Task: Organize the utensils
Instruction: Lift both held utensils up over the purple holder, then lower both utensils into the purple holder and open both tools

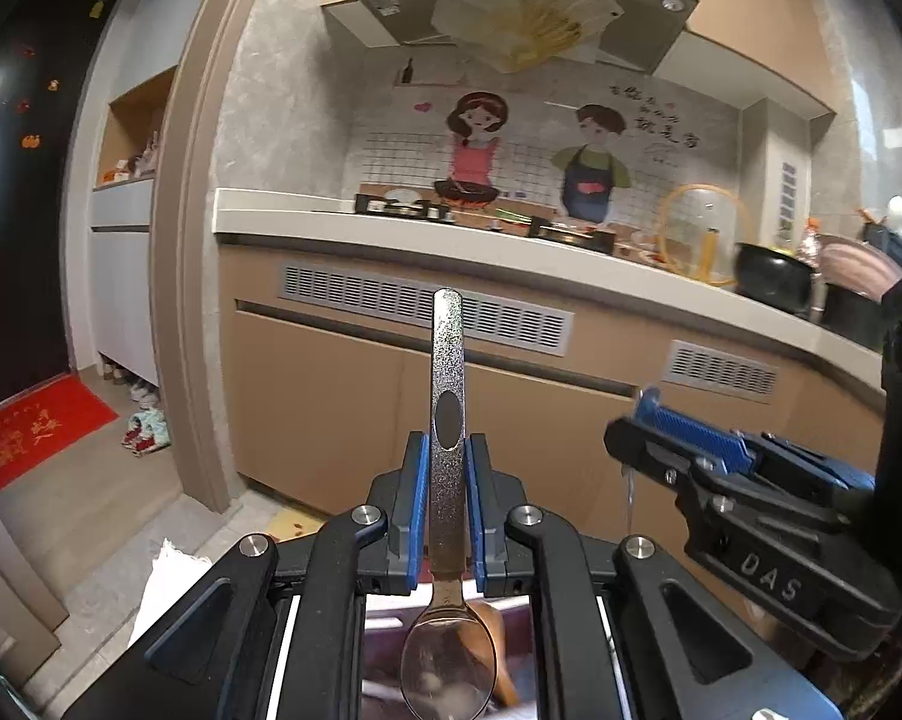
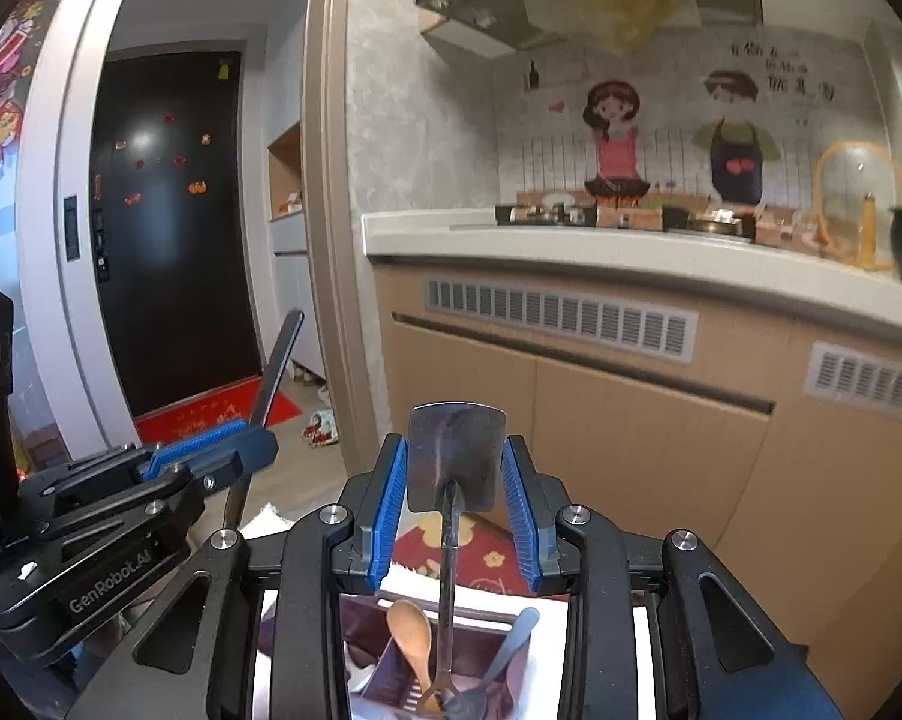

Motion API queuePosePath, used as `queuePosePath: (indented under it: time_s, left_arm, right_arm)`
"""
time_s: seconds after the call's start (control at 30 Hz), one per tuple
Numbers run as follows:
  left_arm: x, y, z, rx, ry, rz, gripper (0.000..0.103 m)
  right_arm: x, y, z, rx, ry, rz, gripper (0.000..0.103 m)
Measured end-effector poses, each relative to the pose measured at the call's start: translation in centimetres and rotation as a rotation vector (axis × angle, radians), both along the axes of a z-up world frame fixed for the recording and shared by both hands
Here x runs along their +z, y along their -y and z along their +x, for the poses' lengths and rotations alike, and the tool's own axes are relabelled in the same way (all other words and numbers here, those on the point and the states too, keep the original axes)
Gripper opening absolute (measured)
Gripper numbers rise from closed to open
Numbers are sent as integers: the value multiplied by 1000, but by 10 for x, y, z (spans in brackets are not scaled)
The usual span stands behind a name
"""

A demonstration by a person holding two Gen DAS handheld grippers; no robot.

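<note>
Both tongs grip utensils: left gripper [image 1: 445, 504] clenched on a metal spoon [image 1: 448, 450], handle up; right gripper [image 2: 454, 504] clamps a spatula [image 2: 456, 459], blade up. Purple utensil holder [image 2: 391, 672] lies directly beneath, nearer the right.

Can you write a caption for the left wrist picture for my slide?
Left gripper jaws clamp a metal spoon, handle pointing toward the kitchen counter; the right gripper sits alongside.
</note>
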State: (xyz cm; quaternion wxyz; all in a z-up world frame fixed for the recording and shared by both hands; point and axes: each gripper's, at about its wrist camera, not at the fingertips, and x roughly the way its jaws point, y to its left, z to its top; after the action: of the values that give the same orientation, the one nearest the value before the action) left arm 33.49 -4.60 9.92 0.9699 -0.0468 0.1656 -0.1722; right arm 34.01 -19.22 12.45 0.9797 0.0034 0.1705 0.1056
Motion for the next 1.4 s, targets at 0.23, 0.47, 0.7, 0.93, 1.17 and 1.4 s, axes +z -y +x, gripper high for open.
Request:
queuePosePath:
  time_s: [0.23, 0.47, 0.7, 0.93, 1.17, 1.4]
  left_arm:
    - [-52, 1, 21, 57, 7, 44, 10]
    - [-97, 4, 26, 48, -115, 99, 10]
    - [-115, -9, 23, 17, -270, 62, 45]
    - [-93, -29, -4, 67, -301, 29, 51]
    - [-92, -59, -45, 65, -411, -2, 58]
    - [-133, -68, -88, -10, -538, 75, 62]
  right_arm:
    - [-54, -4, 37, -1, -60, -25, 33]
    - [-105, -4, 45, 23, -186, -37, 32]
    - [-130, 1, 42, 25, -323, -32, 35]
    - [-118, 17, 7, -15, -301, -13, 54]
    - [-112, 16, -47, -24, -317, -60, 59]
    - [-144, 8, -93, -10, -418, -102, 60]
